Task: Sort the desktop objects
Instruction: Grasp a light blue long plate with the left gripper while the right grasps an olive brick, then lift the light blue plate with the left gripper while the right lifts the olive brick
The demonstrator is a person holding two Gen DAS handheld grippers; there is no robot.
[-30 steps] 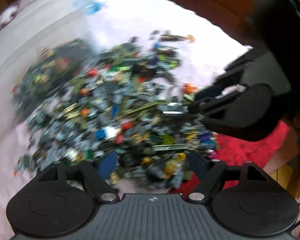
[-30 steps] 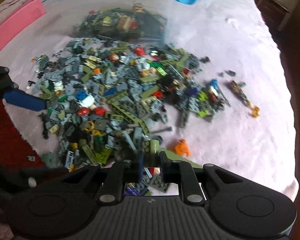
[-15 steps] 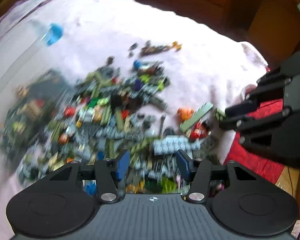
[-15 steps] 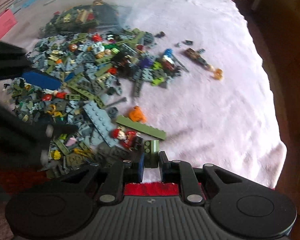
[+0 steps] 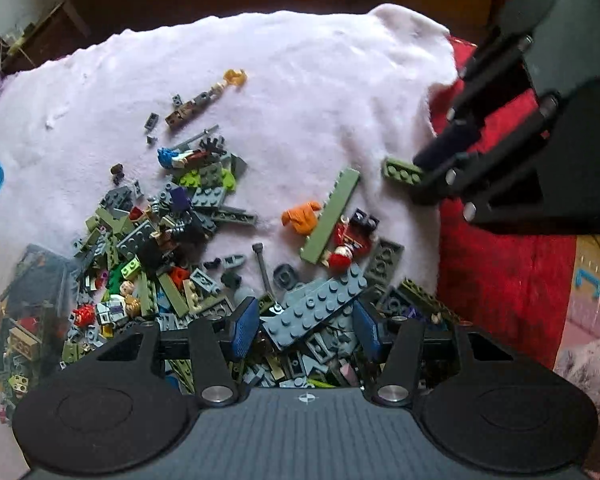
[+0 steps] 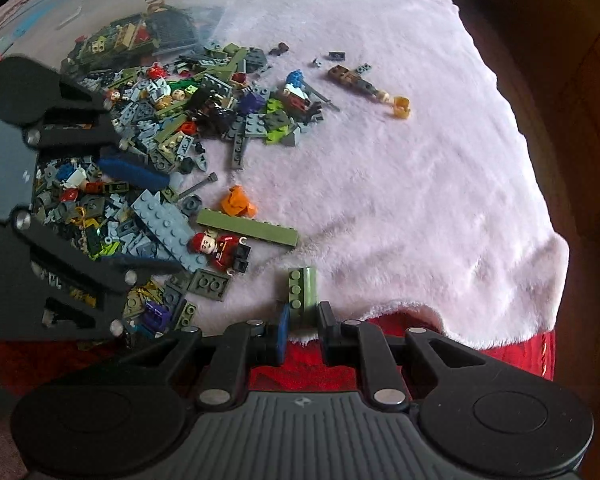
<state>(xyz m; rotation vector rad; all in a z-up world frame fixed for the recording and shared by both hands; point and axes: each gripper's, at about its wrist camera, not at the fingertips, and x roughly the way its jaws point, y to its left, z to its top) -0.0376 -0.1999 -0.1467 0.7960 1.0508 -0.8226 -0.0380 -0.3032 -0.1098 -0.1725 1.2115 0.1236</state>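
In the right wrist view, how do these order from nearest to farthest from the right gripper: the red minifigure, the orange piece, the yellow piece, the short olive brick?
From the right gripper:
1. Short olive brick, between its fingers.
2. Red minifigure, ahead, to the left.
3. Orange piece, beyond the long olive plate.
4. Yellow piece, far ahead, to the right, alone on the pink blanket.

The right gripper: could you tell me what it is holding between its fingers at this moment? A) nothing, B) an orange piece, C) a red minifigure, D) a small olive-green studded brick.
D: the right gripper is closed on a small olive-green brick with studs showing, held over the edge of the pink blanket.
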